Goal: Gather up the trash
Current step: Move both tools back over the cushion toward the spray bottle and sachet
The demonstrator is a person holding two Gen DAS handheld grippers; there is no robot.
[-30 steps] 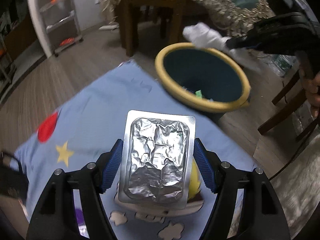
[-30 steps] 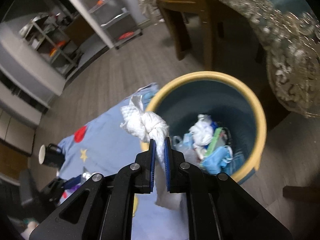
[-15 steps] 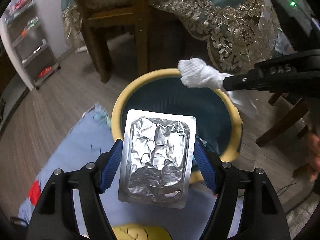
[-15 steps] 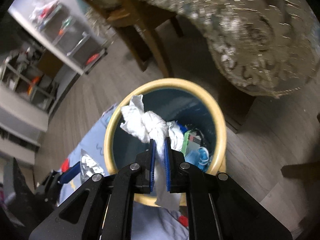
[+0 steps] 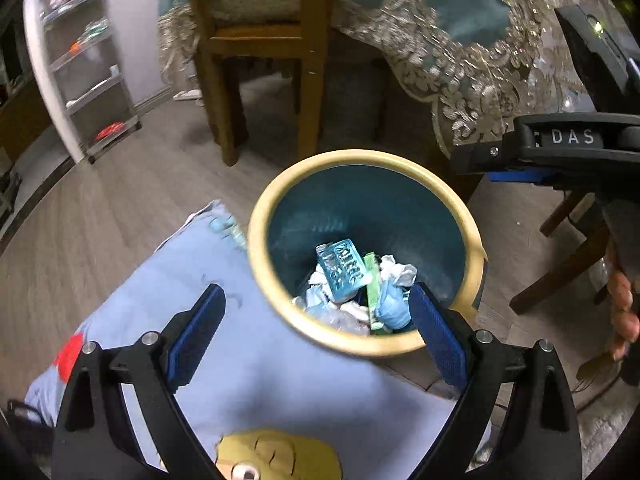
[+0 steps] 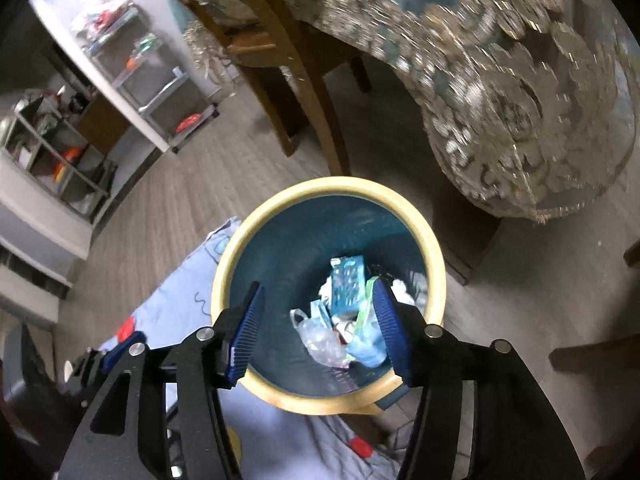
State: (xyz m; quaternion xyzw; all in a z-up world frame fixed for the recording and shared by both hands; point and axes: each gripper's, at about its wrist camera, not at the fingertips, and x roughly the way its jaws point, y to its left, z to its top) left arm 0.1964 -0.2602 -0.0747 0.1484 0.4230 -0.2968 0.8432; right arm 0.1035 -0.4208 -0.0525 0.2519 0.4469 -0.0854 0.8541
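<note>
A bin with a yellow rim point(image 5: 360, 156) and teal inside stands on the floor and holds several pieces of trash. A blister pack point(image 5: 344, 270) lies on top of the heap, with crumpled white tissue point(image 5: 394, 270) beside it. My left gripper point(image 5: 316, 296) hangs over the bin's near edge, its jaws opening wide with nothing between them. My right gripper point(image 6: 317, 296) is above the bin point(image 6: 332, 184) too, its jaws opening and empty, the blister pack point(image 6: 347, 284) below them. In the left wrist view the right gripper point(image 5: 472, 160) reaches in from the right.
A light blue printed cloth point(image 5: 280, 380) covers the floor in front of the bin. Wooden chair legs point(image 5: 312, 80) and a lace-edged tablecloth point(image 5: 460, 60) stand behind it. A white shelf unit point(image 5: 80, 60) is at the far left. A person's hand point(image 5: 620, 312) is at the right edge.
Both grippers came over the bin and opened. The foil blister pack left the left jaws and the white tissue left the right jaws; both now lie in the bin.
</note>
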